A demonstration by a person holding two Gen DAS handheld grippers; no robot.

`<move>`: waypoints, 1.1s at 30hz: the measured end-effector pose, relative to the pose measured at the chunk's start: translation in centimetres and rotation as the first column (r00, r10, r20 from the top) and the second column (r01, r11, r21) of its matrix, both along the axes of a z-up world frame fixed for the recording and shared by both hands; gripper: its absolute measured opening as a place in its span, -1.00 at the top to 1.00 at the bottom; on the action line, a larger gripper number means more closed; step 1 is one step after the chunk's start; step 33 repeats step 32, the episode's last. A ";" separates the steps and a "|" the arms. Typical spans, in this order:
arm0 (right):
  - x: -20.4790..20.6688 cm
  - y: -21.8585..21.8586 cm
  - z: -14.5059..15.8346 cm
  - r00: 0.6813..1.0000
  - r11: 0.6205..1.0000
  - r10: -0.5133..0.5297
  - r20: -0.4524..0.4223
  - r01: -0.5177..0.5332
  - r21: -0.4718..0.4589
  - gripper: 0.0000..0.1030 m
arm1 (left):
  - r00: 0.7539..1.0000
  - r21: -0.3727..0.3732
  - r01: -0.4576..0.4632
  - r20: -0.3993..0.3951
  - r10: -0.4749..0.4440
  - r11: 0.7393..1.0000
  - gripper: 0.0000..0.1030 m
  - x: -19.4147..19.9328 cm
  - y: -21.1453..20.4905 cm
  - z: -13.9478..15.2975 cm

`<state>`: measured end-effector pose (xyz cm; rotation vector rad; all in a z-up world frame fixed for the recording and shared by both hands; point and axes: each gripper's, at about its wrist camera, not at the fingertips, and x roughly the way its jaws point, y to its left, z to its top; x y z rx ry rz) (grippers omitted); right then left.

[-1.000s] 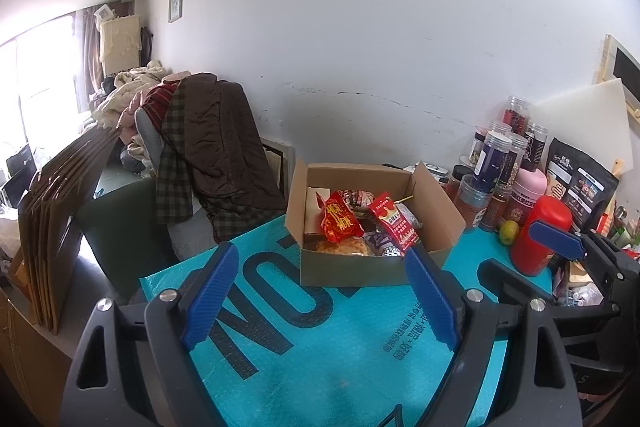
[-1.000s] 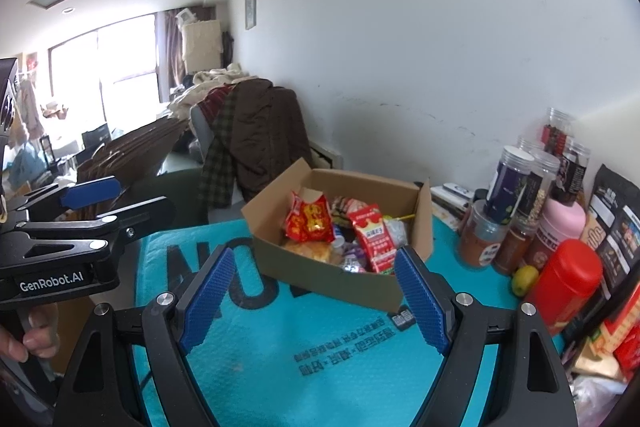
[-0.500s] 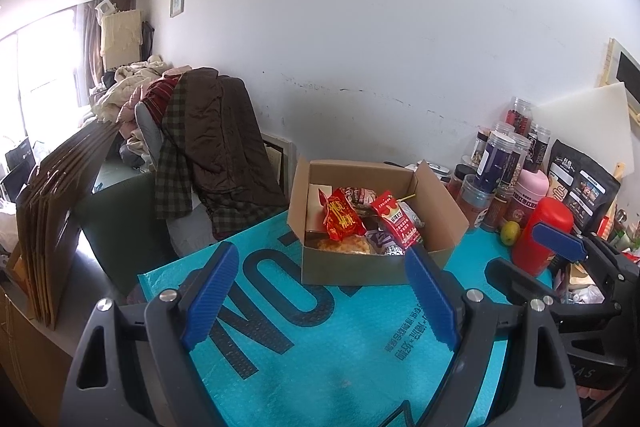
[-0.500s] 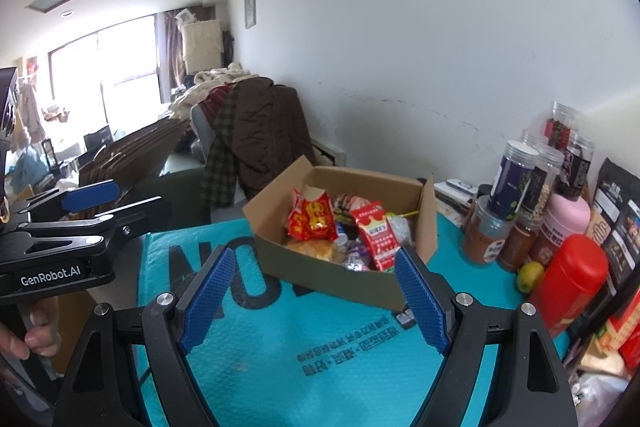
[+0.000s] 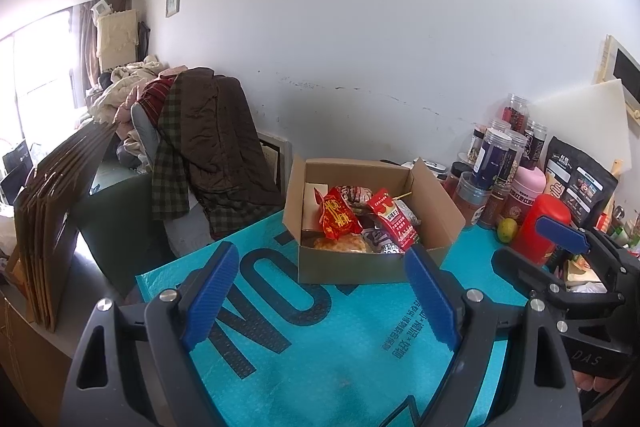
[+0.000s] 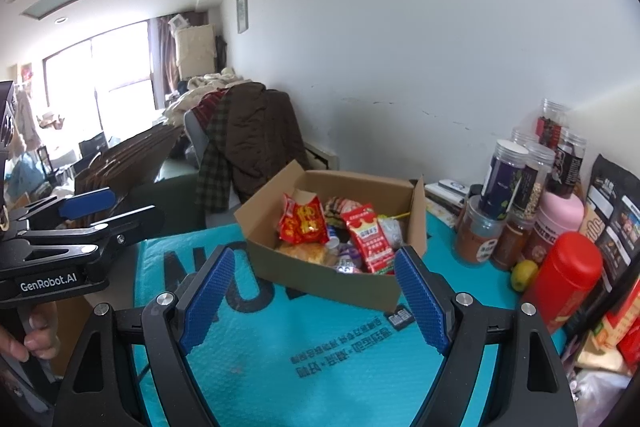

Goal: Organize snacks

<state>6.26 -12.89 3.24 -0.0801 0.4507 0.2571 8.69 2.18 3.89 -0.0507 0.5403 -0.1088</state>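
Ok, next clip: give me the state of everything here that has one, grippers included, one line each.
left gripper: open, empty, short of the box
right gripper: open, empty, short of the box
cardboard box: flaps open, upright on the teal mat
red snack bag: standing in the box
red drink carton: leaning in the box
red canister: upright, lid on
pink bottle: upright, capped

Both hand-held grippers (image 5: 320,291) (image 6: 312,291) spread, unladen
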 end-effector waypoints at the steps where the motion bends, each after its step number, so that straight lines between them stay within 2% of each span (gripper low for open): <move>1: 0.0 0.0 0.0 1.000 1.000 0.002 0.000 -0.002 0.000 -0.61 | 1.000 0.002 -0.001 -0.002 0.001 1.000 -0.66 0.0 0.0 0.0; 22: 0.8 0.5 -0.5 1.000 1.000 -0.008 -0.023 0.008 -0.016 -0.62 | 1.000 0.056 -0.014 -0.024 0.016 0.998 -0.66 -0.1 -0.2 -0.3; 27: 1.2 0.7 -0.7 0.999 1.000 -0.007 -0.037 0.006 -0.018 -0.62 | 0.999 0.096 -0.049 0.007 0.049 0.994 -0.66 -0.2 -0.5 -0.5; 33: 1.6 0.7 -1.0 0.999 1.000 -0.007 -0.050 0.006 -0.013 -0.62 | 0.999 0.061 -0.033 -0.035 0.035 0.998 -0.66 0.4 -0.1 -1.0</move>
